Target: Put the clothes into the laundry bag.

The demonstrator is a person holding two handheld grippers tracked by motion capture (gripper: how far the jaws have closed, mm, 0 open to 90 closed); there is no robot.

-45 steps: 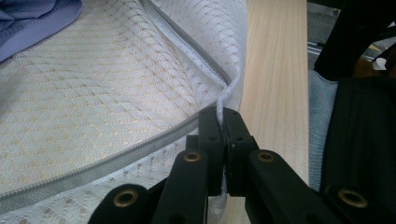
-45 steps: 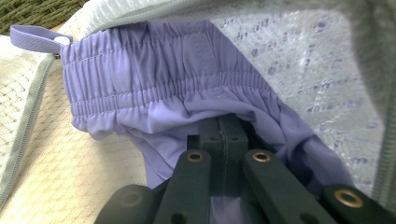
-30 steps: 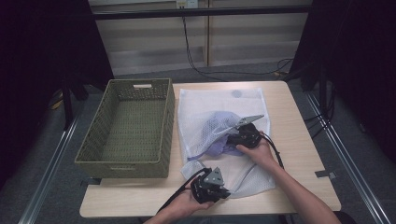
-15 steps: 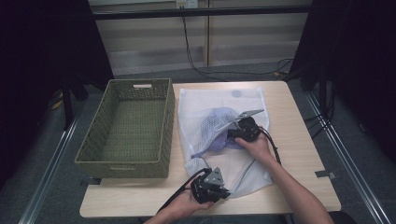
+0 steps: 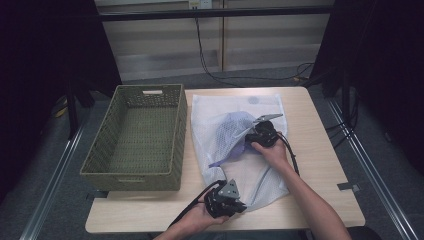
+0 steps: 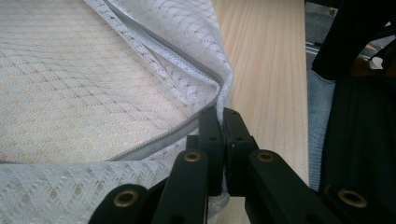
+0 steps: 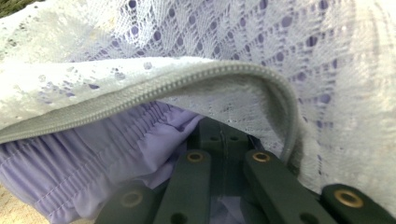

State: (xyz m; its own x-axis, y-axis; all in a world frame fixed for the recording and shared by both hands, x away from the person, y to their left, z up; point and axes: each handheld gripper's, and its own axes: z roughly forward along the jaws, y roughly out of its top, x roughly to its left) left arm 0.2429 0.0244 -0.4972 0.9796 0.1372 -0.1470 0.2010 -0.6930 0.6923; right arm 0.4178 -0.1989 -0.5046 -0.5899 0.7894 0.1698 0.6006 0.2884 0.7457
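White mesh laundry bag spread flat on the light wood worktop, reaching from near the far edge down to the near edge, just right of the woven green basket that occupies the worktop's left side. Lavender garment partly inside the bag, visible through the mesh around the middle, with a fold poking out of the zippered opening toward the basket side.

Left gripper near the worktop's near edge, jaws clenched on the bag's rim beside the grey zipper; in the left gripper view the two black jaws pressed together with the white mesh edge pinched between them, bare wood beyond.

Right gripper at the bag's mouth near the worktop's middle, held from the right side by a hand. In the right gripper view jaws drawn together, tucked under the raised zipper edge, with pleated lavender fabric bunched at and around them; grasping the garment inside the opening, mesh draped over the top.

Basket interior showing only its woven floor.
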